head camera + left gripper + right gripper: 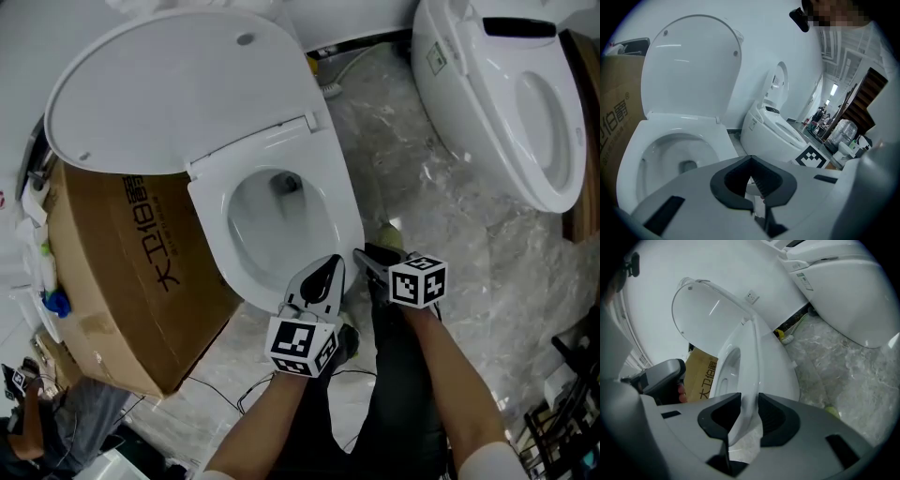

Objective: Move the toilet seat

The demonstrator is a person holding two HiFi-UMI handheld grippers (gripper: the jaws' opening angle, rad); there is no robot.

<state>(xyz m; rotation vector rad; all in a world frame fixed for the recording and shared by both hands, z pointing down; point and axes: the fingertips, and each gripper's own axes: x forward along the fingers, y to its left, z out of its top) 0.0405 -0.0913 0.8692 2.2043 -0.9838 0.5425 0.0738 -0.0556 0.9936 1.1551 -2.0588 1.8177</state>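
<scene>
Rim of the toilet seat (752,359) runs edge-on between the jaws of the right hand-held gripper (749,398), and both dark pads press against it, so this gripper pinches the seat at its front edge. In the head view the same right hand-held gripper (362,255) meets the seat (343,211) at the near right corner of the ring. Its marker cube (417,279) covers much of its body there.

The left hand-held gripper (750,158) has its jaws pressed together at the tips. A small hollow stays between the pads, and I cannot tell what the pale scrap seen through it is. In the head view the left hand-held gripper (330,266) sits just beside the right one, its tips at the front rim of the seat; whether they touch it cannot be told.

Beyond both grippers the lid (169,94) stands open. A cardboard box (122,272) lies to the left of the left hand-held gripper, and a second toilet (506,94) stands well off to the right of the right one.

No view settles whether the seat is raised off the bowl. The second toilet and the box are cut off at the picture edges.
</scene>
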